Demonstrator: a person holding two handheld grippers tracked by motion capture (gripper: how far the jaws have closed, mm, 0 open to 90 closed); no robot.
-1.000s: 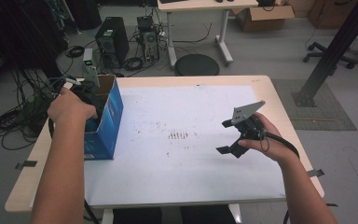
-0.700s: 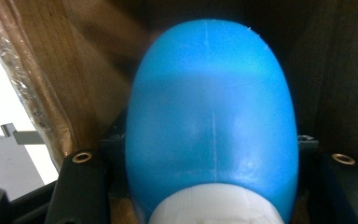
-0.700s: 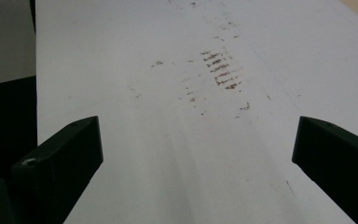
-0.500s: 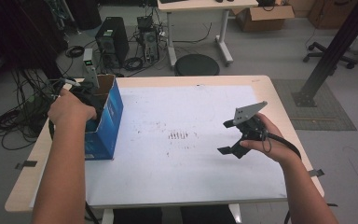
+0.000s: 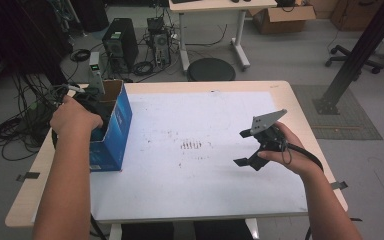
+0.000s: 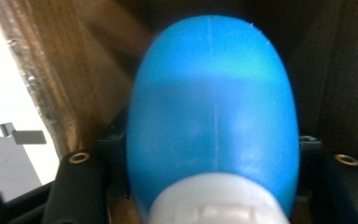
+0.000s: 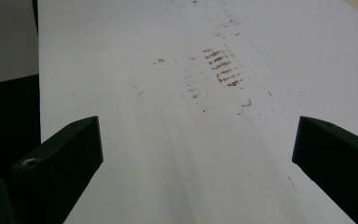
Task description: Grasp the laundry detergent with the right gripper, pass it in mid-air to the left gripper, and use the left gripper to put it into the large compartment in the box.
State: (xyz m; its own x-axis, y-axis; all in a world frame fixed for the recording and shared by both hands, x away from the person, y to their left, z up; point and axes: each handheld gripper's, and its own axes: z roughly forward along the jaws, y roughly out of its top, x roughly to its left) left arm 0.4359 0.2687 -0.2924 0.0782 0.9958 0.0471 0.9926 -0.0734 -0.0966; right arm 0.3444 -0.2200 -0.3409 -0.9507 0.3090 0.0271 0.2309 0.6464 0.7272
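A blue plastic bottle (image 6: 212, 102) with a white cap (image 6: 214, 205) sits between the jaws of my left gripper (image 6: 212, 158), inside a cardboard box with brown inner walls. Those jaws have just been opening a little, but both still rest against the bottle's sides. In the high view the left hand (image 5: 75, 117) reaches into the open blue box (image 5: 112, 135) at the table's left edge, and the gripper's tips are hidden inside it. My right gripper (image 5: 240, 148) hovers open over the right half of the white sheet (image 5: 180, 170), with nothing between its jaws (image 7: 196, 154).
Brown scribble marks (image 5: 191, 145) lie mid-sheet, also ahead of the right gripper's jaws (image 7: 219, 67). The wooden table (image 5: 280, 87) has cables and computer cases on the floor beyond its far left corner. A round black stool base (image 5: 211, 69) stands behind the table.
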